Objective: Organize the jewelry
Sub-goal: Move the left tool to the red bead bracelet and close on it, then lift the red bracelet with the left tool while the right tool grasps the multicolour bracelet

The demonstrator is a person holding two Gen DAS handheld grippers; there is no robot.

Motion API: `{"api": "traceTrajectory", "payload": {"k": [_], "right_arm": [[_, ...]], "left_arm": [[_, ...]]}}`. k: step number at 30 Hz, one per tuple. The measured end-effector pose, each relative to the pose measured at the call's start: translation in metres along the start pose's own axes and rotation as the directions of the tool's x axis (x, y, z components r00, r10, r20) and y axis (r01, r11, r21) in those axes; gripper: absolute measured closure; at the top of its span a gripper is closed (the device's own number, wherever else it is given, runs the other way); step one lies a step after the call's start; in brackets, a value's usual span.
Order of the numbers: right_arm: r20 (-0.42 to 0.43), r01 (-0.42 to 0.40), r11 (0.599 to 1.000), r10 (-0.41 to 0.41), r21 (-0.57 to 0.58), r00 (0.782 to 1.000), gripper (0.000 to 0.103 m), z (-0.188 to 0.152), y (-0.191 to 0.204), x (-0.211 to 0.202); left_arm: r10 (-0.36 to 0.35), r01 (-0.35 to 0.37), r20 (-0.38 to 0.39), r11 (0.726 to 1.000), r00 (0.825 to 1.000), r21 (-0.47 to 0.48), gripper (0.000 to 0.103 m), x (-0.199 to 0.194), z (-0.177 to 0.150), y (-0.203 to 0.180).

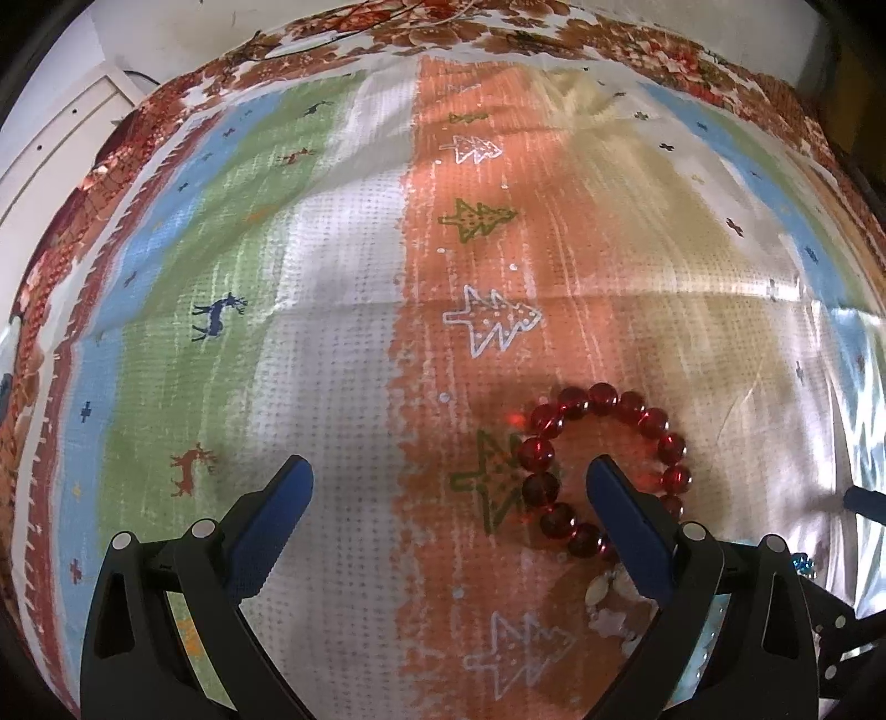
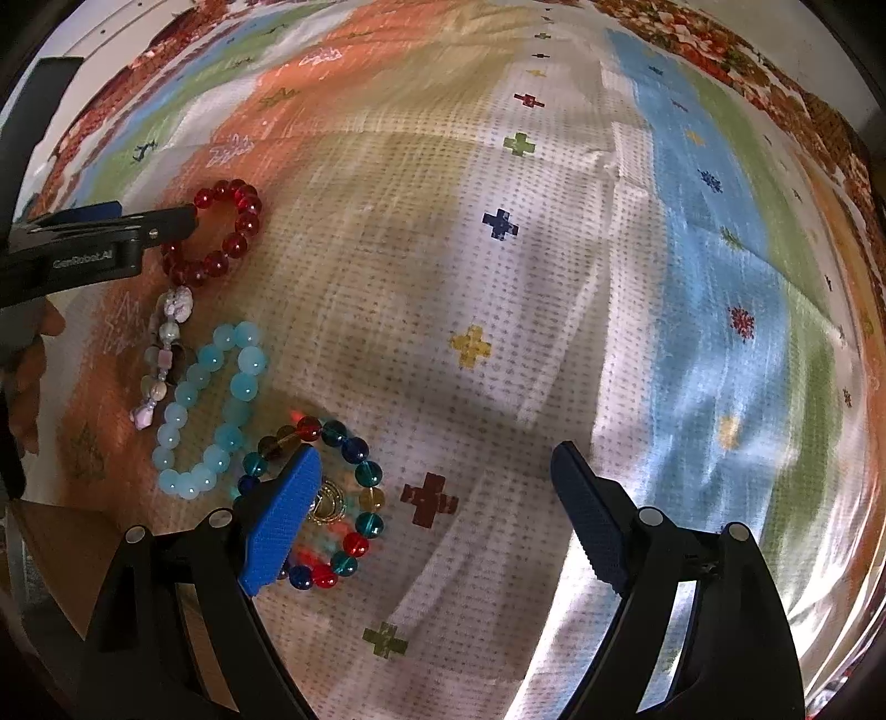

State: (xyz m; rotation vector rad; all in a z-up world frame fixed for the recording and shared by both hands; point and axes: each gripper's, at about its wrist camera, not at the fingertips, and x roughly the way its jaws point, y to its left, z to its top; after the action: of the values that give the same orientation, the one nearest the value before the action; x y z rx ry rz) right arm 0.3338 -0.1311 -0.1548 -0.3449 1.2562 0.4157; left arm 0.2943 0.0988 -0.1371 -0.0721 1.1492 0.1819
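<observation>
Landmark: red bead bracelet, lying flat on the orange stripe of the patterned cloth over the surface.

Nearest in the left wrist view: left hand-held gripper, spread wide, holding nothing. Right-side finger set inside the red ring, left-side finger well clear over the white stripe. Probably lined up to close across the near arc of beads, though no pad presses on a bead yet.

Just nearer than the red bracelet, touching or almost touching its near edge: a strand of pale, pinkish, irregular stones, partly hidden behind the left gripper's finger in that view.

Further from the red bracelet, past the pale strand: light blue bead bracelet, bent into a loose loop. Beyond that, a bracelet of mixed coloured beads, with a small gold ring lying inside it.

Right hand-held gripper also spread wide and empty; its left-side finger over the mixed bracelet, its right-side finger over bare cloth. Whether that finger touches the beads: cannot tell.

All four strands laid in a rough row, seemingly so each can be picked singly. No tray or box visible for sorting.

Farthest: floral border at the cloth's edge.
</observation>
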Motion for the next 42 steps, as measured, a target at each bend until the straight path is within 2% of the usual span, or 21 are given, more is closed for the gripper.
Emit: {"api": "traceTrajectory", "payload": {"k": [1,2,5,7,11,12,13,14,15,16,19,24,29,42], "right_arm": [[0.001,0.000,1.000,0.000,0.000,1.000,0.020,0.000,0.000,0.000],[0.002,0.004,1.000,-0.004,-0.002,1.000,0.027,0.000,-0.001,0.000],[0.008,0.015,1.000,-0.015,-0.020,1.000,0.042,-0.002,-0.004,-0.001],[0.012,0.008,0.999,-0.008,-0.035,1.000,0.051,-0.003,-0.003,-0.002],[0.015,-0.019,0.998,0.020,-0.060,1.000,0.072,-0.004,0.002,-0.005],[0.015,-0.024,0.998,0.025,-0.060,1.000,0.077,-0.004,0.002,-0.005],[0.016,-0.030,0.998,0.031,-0.058,0.999,0.088,-0.004,0.002,-0.004],[0.015,-0.038,0.998,0.038,-0.054,0.999,0.093,-0.004,0.001,-0.004],[0.015,-0.043,0.998,0.044,-0.047,0.999,0.093,-0.003,0.000,-0.004],[0.015,-0.053,0.998,0.054,-0.038,0.998,0.093,-0.003,-0.001,-0.004],[0.026,-0.064,0.997,0.066,-0.052,0.997,0.093,-0.003,-0.001,-0.007],[0.070,-0.059,0.997,0.063,-0.059,0.996,0.093,-0.003,0.004,-0.027],[0.115,-0.050,0.995,0.060,-0.081,0.992,0.093,-0.004,0.011,-0.041],[0.180,-0.057,0.998,0.058,-0.010,0.982,0.093,-0.007,0.009,-0.061]], "left_arm": [[0.000,0.000,-0.010,1.000,1.000,0.004,0.007,0.002,0.000,-0.001],[0.006,-0.006,-0.023,1.000,1.000,0.009,0.009,0.005,-0.002,-0.002],[0.006,-0.006,-0.020,1.000,1.000,0.027,0.021,0.005,-0.004,-0.004],[0.001,-0.001,-0.020,1.000,1.000,0.025,0.033,0.002,-0.003,-0.004],[0.007,-0.006,-0.025,1.000,1.000,0.019,0.049,0.001,-0.005,-0.004],[0.007,-0.006,-0.026,1.000,1.000,0.021,0.055,0.001,-0.004,-0.004],[0.005,-0.004,-0.029,1.000,1.000,0.023,0.065,0.000,-0.005,-0.004],[0.003,-0.002,-0.032,1.000,0.999,0.021,0.071,0.000,-0.004,-0.004],[0.001,-0.001,-0.035,1.000,0.999,0.019,0.085,-0.001,-0.004,-0.003],[-0.005,0.005,-0.035,1.000,0.999,0.010,0.090,-0.002,-0.004,-0.002],[-0.031,0.031,-0.023,0.999,0.999,-0.031,0.090,-0.005,-0.002,0.004],[-0.042,0.042,-0.005,0.999,0.999,-0.029,0.090,-0.014,-0.002,0.002],[-0.064,0.066,0.053,0.998,0.997,-0.025,0.090,-0.037,0.002,-0.005],[-0.128,0.127,0.099,0.992,0.987,0.013,0.090,-0.067,-0.006,-0.019]]}}
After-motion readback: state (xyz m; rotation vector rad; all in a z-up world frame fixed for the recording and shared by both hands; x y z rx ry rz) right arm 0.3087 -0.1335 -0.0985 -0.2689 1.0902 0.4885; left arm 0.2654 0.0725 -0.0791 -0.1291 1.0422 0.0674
